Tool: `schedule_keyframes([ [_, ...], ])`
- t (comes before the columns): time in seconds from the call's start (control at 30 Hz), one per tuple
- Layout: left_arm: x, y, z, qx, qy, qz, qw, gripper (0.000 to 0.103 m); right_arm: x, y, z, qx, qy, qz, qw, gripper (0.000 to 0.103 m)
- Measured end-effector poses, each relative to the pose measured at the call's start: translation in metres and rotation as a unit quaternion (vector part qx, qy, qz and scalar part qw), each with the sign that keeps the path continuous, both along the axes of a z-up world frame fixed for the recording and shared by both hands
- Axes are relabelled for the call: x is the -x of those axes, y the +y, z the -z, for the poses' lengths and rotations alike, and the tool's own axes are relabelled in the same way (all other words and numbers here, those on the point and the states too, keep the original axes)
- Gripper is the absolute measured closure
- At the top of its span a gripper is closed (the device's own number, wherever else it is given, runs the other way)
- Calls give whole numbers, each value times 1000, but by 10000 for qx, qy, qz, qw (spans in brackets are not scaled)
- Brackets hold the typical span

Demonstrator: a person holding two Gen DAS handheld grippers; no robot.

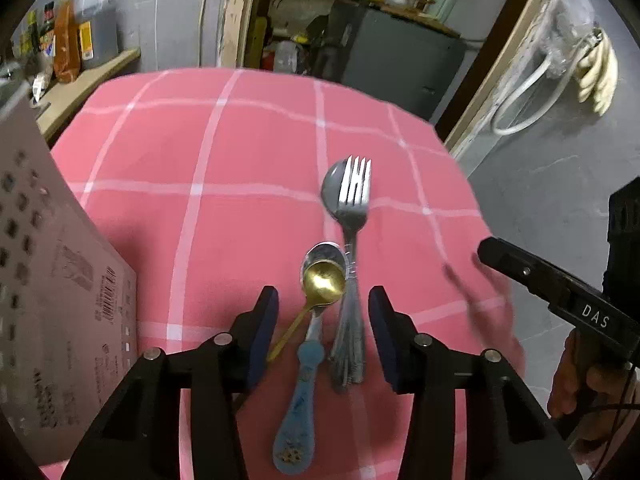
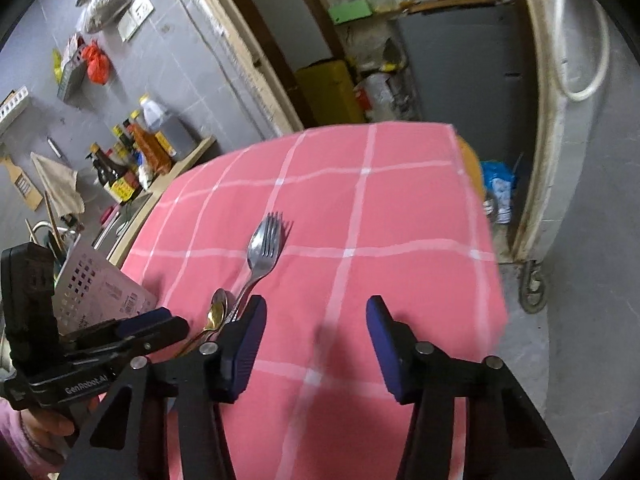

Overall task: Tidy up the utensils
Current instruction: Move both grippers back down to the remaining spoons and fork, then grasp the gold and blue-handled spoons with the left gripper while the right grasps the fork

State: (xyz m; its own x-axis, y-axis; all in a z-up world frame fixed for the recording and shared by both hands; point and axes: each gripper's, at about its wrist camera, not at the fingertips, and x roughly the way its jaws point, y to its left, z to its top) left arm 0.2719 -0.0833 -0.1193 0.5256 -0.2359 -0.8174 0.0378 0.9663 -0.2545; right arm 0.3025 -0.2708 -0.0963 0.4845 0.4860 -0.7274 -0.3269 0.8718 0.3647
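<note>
Left gripper (image 1: 323,332) — agape over utensils (image 1: 340,280)

My left tool (image 1: 323,334) is matte black with navy ribbed pads (image 1: 262,332) and silver pivot screws. My right tool (image 2: 316,346) matches; white "DAS" lettering on its side, "GenRobot.AI" on the left's, pink sleeve (image 2: 16,440) behind.
</note>
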Motion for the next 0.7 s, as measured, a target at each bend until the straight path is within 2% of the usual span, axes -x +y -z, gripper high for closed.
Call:
schedule_keyframes([
  [0.23, -15, 2, 18, -62, 391, 64, 9992, 74, -25, 22, 18, -47, 257, -367, 9990, 65],
  [0.43, -19, 0, 21, -88, 340, 95, 9993, 75, -44, 38, 26, -12, 329, -579, 9978, 66],
  [0.5, -22, 0, 21, -152, 356, 103, 9992, 82, -49, 43, 28, 4, 344, -630, 9974, 69],
  [0.57, -27, -1, 22, -210, 378, 66, 9990, 93, -55, 48, 31, 30, 369, -675, 9970, 70],
  [0.7, -31, 6, 24, 86, 446, -72, 9989, 95, -66, 56, 32, 27, 333, -726, 9968, 70],
])
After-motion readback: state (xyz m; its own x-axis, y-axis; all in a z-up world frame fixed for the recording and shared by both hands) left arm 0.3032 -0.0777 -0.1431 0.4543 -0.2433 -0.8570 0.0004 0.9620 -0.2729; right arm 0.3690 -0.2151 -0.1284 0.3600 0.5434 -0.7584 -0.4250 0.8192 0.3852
